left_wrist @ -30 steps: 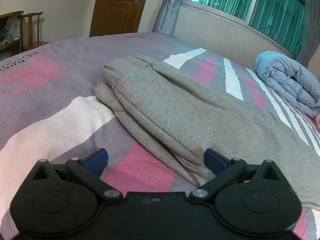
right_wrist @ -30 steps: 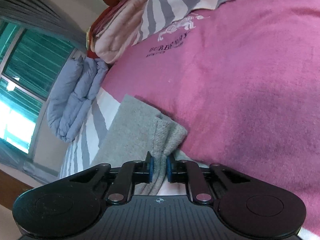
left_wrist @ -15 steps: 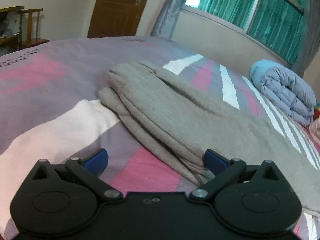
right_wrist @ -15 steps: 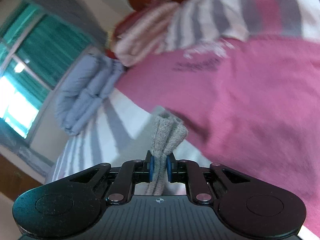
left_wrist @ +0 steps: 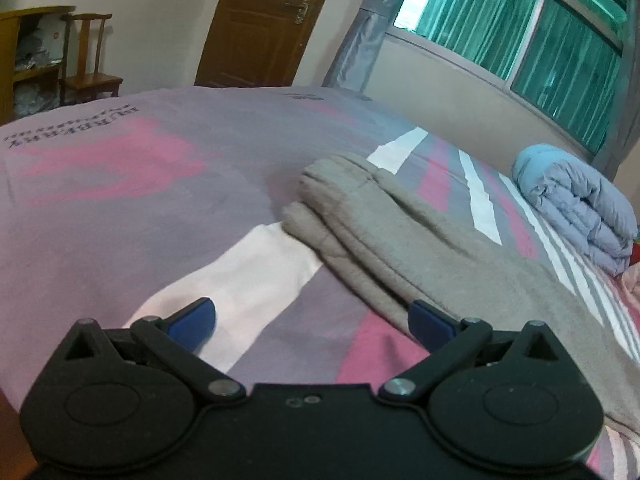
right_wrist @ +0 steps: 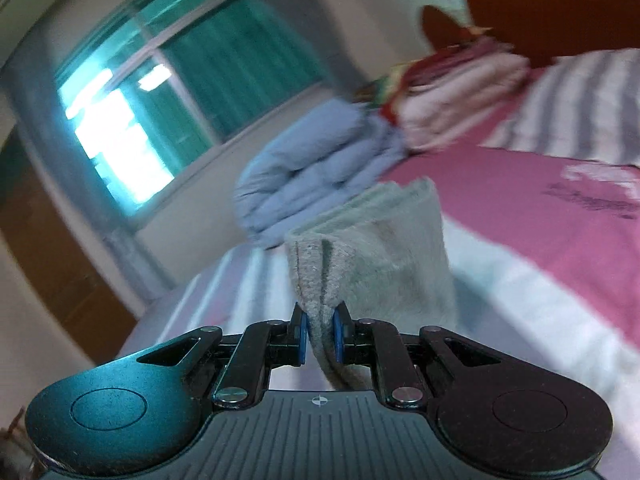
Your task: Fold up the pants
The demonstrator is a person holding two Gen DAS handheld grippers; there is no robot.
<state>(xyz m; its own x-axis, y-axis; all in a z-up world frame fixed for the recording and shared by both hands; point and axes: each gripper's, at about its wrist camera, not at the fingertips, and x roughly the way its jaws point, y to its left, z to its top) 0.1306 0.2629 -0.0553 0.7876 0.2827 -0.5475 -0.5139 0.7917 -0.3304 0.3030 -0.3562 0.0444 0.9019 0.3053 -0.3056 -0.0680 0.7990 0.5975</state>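
Note:
Grey fleece pants [left_wrist: 420, 240] lie folded lengthwise on the bed, running from the middle of the left wrist view to its right edge. My left gripper [left_wrist: 310, 316] is open and empty, low over the bedspread, its right pad beside the near edge of the pants. My right gripper [right_wrist: 320, 330] is shut on one end of the pants [right_wrist: 380, 248] and holds that end lifted off the bed. The right wrist view is blurred.
The bedspread [left_wrist: 120, 208] is purple, pink and white. A rolled blue quilt [left_wrist: 576, 204] lies by the window side and also shows in the right wrist view [right_wrist: 316, 172]. Folded pink linen [right_wrist: 460, 84] sits behind it. A wooden chair [left_wrist: 86, 60] and door [left_wrist: 260, 20] stand beyond the bed.
My right gripper has lifted the held end of the pants off the bed and swung toward the window. My left gripper has drawn back and left, staying open.

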